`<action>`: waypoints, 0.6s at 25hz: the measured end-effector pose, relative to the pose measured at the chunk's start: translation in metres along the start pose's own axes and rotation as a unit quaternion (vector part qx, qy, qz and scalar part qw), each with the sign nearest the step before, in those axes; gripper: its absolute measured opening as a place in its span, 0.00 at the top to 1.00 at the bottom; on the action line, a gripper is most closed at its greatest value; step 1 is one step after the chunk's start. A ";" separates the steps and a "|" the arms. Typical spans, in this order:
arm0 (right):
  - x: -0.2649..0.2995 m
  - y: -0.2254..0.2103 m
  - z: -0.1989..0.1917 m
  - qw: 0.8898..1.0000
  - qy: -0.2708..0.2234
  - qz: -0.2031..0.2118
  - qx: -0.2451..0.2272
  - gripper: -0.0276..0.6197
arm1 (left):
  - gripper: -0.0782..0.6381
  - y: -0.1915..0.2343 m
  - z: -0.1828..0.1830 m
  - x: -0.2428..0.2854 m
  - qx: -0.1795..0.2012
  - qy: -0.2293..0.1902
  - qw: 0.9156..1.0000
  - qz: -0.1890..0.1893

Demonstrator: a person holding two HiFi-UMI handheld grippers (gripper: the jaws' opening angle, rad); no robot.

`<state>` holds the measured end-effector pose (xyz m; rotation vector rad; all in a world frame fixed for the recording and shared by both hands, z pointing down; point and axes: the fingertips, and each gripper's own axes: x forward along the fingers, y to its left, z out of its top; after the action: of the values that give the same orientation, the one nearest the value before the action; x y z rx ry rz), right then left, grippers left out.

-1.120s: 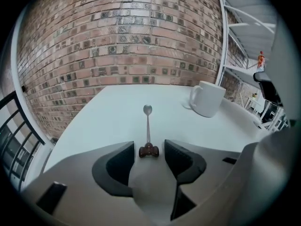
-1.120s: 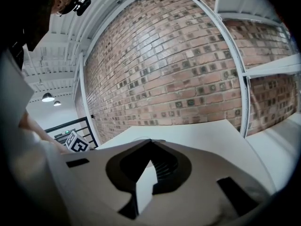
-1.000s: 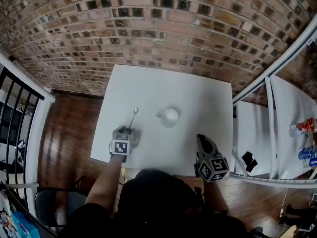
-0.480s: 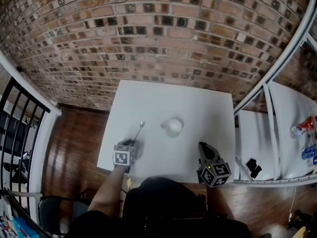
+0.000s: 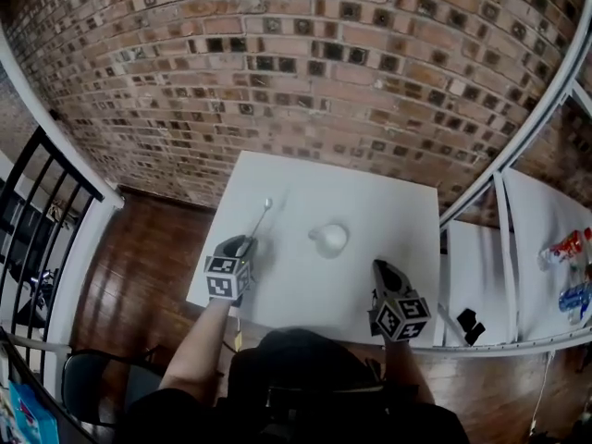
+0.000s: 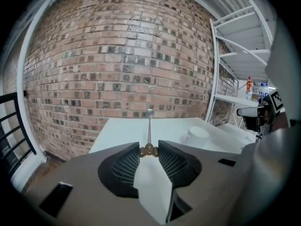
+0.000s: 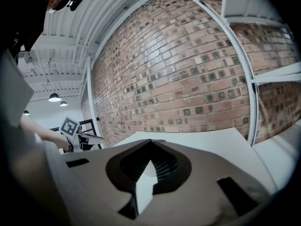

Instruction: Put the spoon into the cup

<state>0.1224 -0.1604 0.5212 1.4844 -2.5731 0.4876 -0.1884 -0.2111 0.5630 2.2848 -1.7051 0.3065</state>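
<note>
A thin metal spoon (image 5: 260, 220) with a brass-coloured handle end points away from me, held off the white table (image 5: 370, 192). My left gripper (image 5: 245, 245) is shut on that handle end; in the left gripper view the spoon (image 6: 149, 126) sticks straight out from between the pads, bowl farthest. The white cup (image 5: 330, 239) stands upright mid-table, to the right of the spoon, and shows as the cup (image 6: 196, 134) in the left gripper view. My right gripper (image 5: 387, 274) hangs over the table's near right part, shut and holding nothing; its tips (image 7: 153, 141) meet.
A brick wall rises behind the table. A white metal shelf rack (image 5: 504, 220) stands to the right with bottles (image 5: 569, 245) on it. A black railing (image 5: 42, 192) runs along the left over the wooden floor.
The left gripper closed on the spoon's handle end and lifted the spoon off the table. The right gripper stayed where it was.
</note>
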 end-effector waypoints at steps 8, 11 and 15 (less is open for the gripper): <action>-0.003 -0.005 0.016 1.000 -0.019 -0.001 -0.009 0.95 | 0.73 -0.026 0.071 -0.024 0.040 -0.082 0.994 -0.055; -0.006 -0.006 0.016 1.000 -0.020 -0.003 -0.005 0.95 | 0.73 -0.050 0.072 -0.021 0.052 -0.080 0.992 -0.084; -0.011 -0.012 0.014 1.000 -0.021 -0.010 0.000 0.95 | 0.73 -0.088 0.061 -0.008 0.087 -0.057 0.986 -0.130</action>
<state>0.1389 -0.1619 0.5074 1.5351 -2.5873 0.4602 -0.1062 -0.2008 0.4947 2.6633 -1.4552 0.2828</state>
